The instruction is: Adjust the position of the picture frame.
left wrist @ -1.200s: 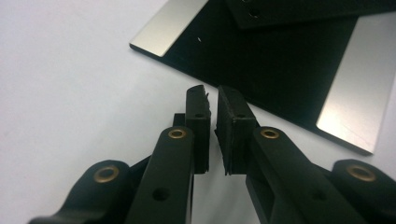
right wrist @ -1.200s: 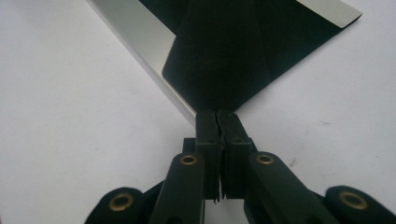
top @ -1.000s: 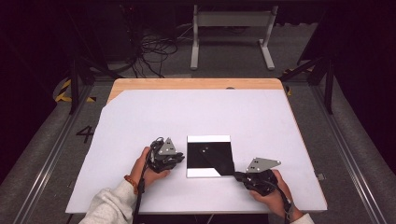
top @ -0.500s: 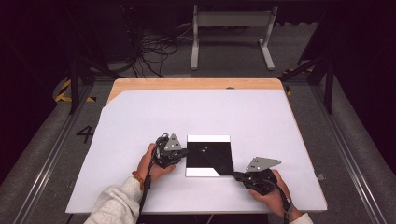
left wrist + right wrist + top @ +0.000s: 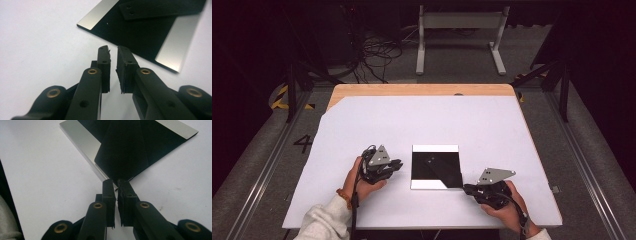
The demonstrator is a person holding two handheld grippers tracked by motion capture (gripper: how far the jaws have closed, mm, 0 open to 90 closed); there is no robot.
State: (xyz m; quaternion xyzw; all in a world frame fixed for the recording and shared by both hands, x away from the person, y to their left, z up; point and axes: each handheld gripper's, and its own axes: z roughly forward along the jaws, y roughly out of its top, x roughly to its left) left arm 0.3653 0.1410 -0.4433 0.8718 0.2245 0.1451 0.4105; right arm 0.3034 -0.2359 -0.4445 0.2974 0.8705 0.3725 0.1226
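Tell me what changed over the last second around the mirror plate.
The left gripper, drawn close to the left edge of the square mirror plate half a second ago, has backed off slightly; its jaws have just been opening a little, with nothing between them. The right gripper has stayed at the plate's near right corner, its jaws opening a little too. The plate has not shifted on the white table.
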